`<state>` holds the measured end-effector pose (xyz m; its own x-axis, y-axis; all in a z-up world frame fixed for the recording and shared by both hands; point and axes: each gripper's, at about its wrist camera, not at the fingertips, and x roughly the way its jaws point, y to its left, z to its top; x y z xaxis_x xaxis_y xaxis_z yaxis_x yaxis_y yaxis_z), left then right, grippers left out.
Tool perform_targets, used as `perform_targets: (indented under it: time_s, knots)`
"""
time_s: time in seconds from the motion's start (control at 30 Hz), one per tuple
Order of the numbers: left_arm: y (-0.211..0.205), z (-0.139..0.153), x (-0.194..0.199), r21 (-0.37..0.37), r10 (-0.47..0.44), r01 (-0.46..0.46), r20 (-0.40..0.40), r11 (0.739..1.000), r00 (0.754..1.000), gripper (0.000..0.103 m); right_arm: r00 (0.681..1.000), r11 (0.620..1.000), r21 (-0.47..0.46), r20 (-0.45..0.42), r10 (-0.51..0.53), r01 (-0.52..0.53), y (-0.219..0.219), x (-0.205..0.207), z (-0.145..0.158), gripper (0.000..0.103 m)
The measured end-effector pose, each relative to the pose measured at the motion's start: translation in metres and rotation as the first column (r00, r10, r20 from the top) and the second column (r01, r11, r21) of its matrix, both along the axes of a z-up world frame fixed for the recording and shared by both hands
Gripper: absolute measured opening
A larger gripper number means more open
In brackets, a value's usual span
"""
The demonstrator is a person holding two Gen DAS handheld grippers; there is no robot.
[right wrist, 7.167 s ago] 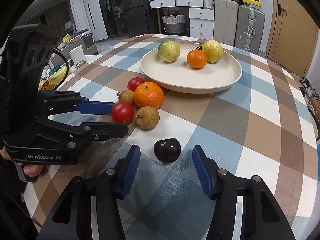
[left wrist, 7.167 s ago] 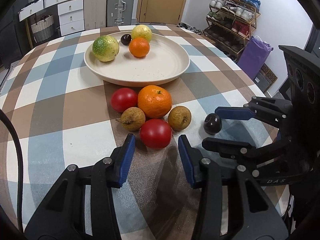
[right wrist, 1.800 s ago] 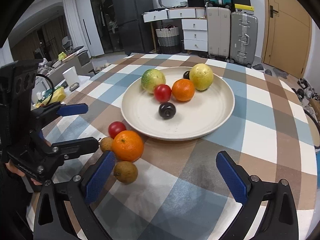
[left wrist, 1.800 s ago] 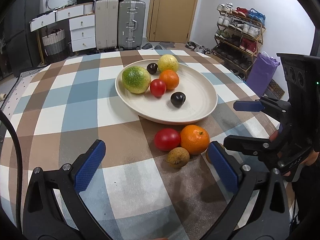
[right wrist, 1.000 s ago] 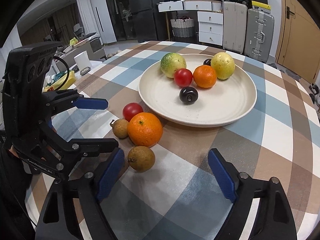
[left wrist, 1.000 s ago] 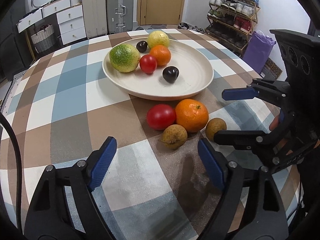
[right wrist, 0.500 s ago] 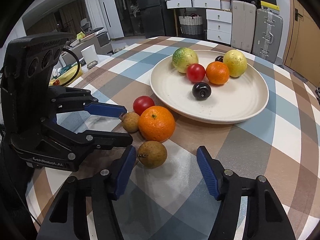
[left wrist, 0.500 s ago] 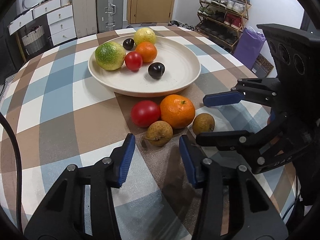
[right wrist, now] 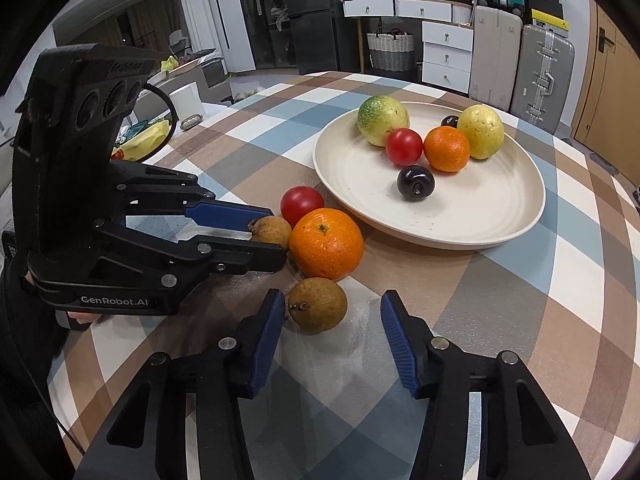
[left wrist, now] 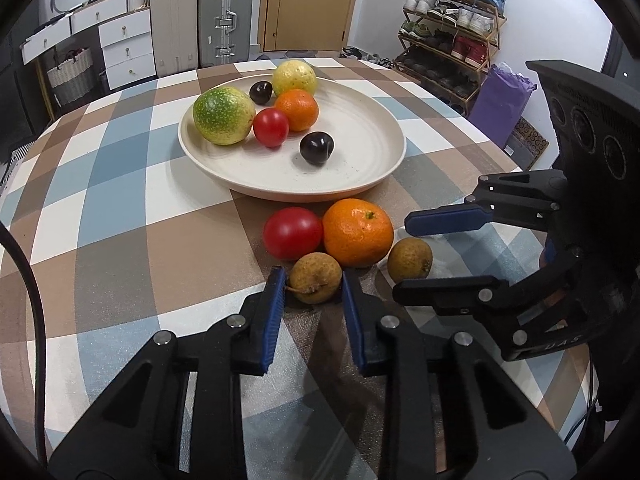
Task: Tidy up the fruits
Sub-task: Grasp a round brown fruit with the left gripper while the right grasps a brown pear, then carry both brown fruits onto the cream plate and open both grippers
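My left gripper (left wrist: 312, 281) is shut on a small brown fruit (left wrist: 316, 285) that rests on the checked tablecloth; both blue pads touch its sides. My right gripper (right wrist: 333, 305) is closing around a second brown fruit (right wrist: 318, 306). Its left pad touches that fruit and its right pad stands clear of it. Just beyond lie a large orange (left wrist: 357, 232) and a red tomato (left wrist: 293, 233). Behind them the cream plate (left wrist: 360, 188) holds a green fruit, a yellow fruit, a small orange, a tomato and two dark plums.
The left gripper's body (right wrist: 80, 184) fills the left of the right wrist view, with a hand under it. The round table's edge curves off at right. Suitcases (left wrist: 224, 16), white drawers and a shoe rack (left wrist: 448, 40) stand beyond.
Both pairs of jaws have narrowed from wide open and come up close to the brown fruits. The left has closed on its fruit; the right now brackets the other.
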<state>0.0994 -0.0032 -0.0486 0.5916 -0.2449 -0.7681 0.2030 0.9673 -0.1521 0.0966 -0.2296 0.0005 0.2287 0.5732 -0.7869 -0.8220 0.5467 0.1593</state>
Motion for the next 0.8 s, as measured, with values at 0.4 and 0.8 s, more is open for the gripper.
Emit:
perform_targets:
  time_s: [0.4, 0.8]
  knots:
    - [0.004, 0.009, -0.004, -0.023, 0.005, -0.004, 0.043, 1.0, 0.999, 0.024, 1.0, 0.999, 0.01, 0.002, 0.03, -0.03, 0.003, -0.003, 0.001, 0.034]
    - [0.011, 0.025, -0.012, -0.056, 0.041, -0.034, 0.116, 0.998, 0.992, 0.024, 0.998, 0.997, 0.063, 0.036, 0.042, -0.044, -0.004, -0.005, 0.012, 0.03]
